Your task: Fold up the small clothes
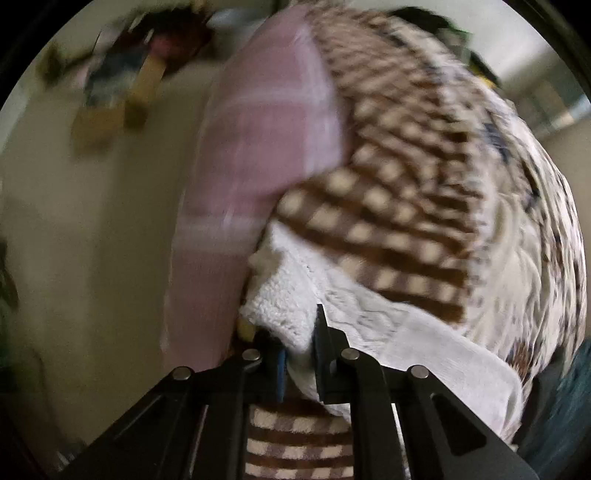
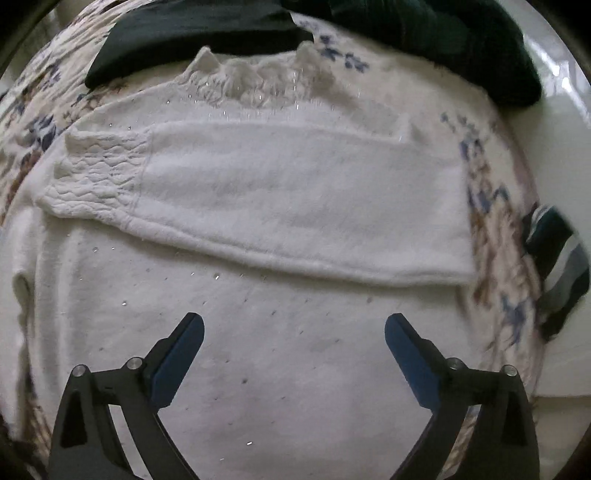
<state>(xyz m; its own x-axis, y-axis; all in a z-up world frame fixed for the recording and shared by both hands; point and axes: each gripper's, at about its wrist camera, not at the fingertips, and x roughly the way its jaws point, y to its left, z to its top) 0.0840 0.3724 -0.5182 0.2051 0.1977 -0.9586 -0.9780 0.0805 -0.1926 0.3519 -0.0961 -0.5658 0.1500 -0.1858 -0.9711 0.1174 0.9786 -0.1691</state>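
Observation:
A white fuzzy sweater (image 2: 280, 206) lies flat on a floral bedspread (image 2: 491, 221), with one sleeve folded across its chest and its ruffled collar at the far side. My right gripper (image 2: 294, 325) is open and empty, hovering just above the sweater's lower body. My left gripper (image 1: 299, 350) is shut on a white knitted edge of the sweater (image 1: 291, 306), held close to the camera. The left wrist view is blurred.
A brown-and-cream checked blanket (image 1: 399, 206) and a pink cloth (image 1: 258, 147) lie beyond the left gripper. Dark green garments (image 2: 207, 33) lie past the sweater's collar. A striped dark garment (image 2: 557, 266) lies at the right. Blurred clutter (image 1: 122, 77) sits on the pale floor.

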